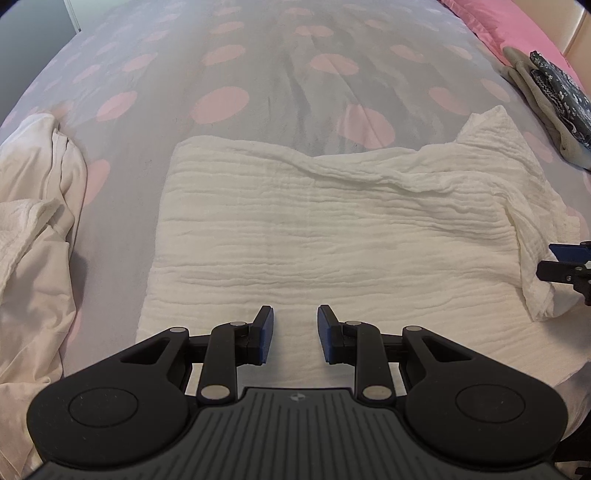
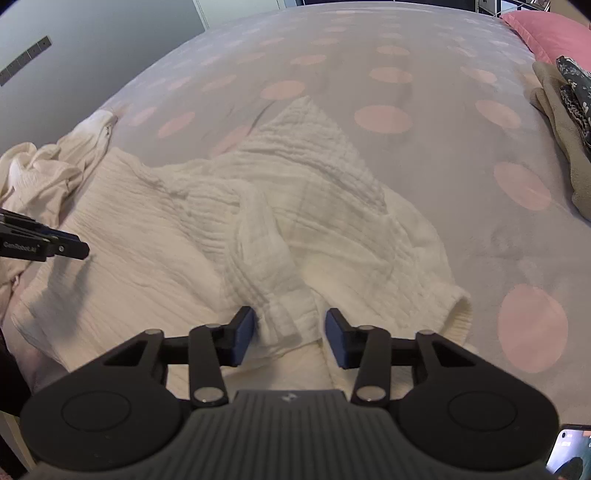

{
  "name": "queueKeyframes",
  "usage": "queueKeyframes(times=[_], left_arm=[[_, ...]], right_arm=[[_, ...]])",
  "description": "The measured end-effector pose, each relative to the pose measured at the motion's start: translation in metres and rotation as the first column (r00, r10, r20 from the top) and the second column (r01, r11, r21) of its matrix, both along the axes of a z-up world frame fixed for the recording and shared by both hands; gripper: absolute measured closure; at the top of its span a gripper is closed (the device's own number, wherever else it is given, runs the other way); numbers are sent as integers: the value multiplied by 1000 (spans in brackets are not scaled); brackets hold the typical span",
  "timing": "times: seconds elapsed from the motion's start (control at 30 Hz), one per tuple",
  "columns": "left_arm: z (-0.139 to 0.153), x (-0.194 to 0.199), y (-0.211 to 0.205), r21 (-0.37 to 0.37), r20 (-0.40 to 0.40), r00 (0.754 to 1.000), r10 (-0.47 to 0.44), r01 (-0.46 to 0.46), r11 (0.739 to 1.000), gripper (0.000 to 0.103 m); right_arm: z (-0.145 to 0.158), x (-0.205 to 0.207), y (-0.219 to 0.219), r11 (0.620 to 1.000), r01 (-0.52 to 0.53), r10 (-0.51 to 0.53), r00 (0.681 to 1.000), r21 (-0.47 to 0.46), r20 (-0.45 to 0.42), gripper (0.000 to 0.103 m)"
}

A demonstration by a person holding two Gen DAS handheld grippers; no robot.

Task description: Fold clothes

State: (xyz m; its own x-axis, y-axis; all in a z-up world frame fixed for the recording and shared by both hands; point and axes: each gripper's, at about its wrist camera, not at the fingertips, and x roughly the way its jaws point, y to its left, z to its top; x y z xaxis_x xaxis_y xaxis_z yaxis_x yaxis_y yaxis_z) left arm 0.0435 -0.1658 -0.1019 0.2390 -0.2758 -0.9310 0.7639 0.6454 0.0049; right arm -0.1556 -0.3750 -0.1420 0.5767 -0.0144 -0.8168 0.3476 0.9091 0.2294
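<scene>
Left tongs (image 1: 295,334) of mine stand wide and empty low in the left wrist view, over the near edge of the white crinkled garment (image 1: 314,229), which lies flat mid-frame on the dotted bed (image 1: 258,74); its right side is turned inward. More pale clothes (image 1: 33,206) sit heaped at left, dark folded ones (image 1: 554,92) upper right.

Right tongs (image 2: 290,338) gape around a folded-in sleeve (image 2: 266,251) without pinching it. I judge the fold partway, sides still uneven. Pink pillow (image 2: 554,29) upper right, grey wall (image 2: 92,44) upper left.
</scene>
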Motion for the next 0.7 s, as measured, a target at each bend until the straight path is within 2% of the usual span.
queueKeyframes(times=[0.03,0.1,0.2,0.47,0.63,0.7], left_arm=[[0,0,0,1,1,1000,-1,1,1000,79],[-1,0,0,3,3,1000,-4,3,1000,79],[-2,-1,1,6,8,1000,0,0,1000,79],[-2,-2,1,10,15,1000,-2,1,1000,79],[-3,0,2,14,15,1000,3,-3,1000,79],[-5,0,2,16,13,1000,5,-5,1000,79]], right_arm=[[-1,1,0,1000,0,0,1000,0,-4,63],[1,2,1,1000,-1,1,1000,-8,-3,76],[11,-1,5,999,-12,13,1000,-39,20,85],[46,-13,8,978,-4,19,997,-207,74,89],[60,-11,3,928,29,4,996,-372,87,90],[58,-4,-2,913,23,6,998,-407,70,90]])
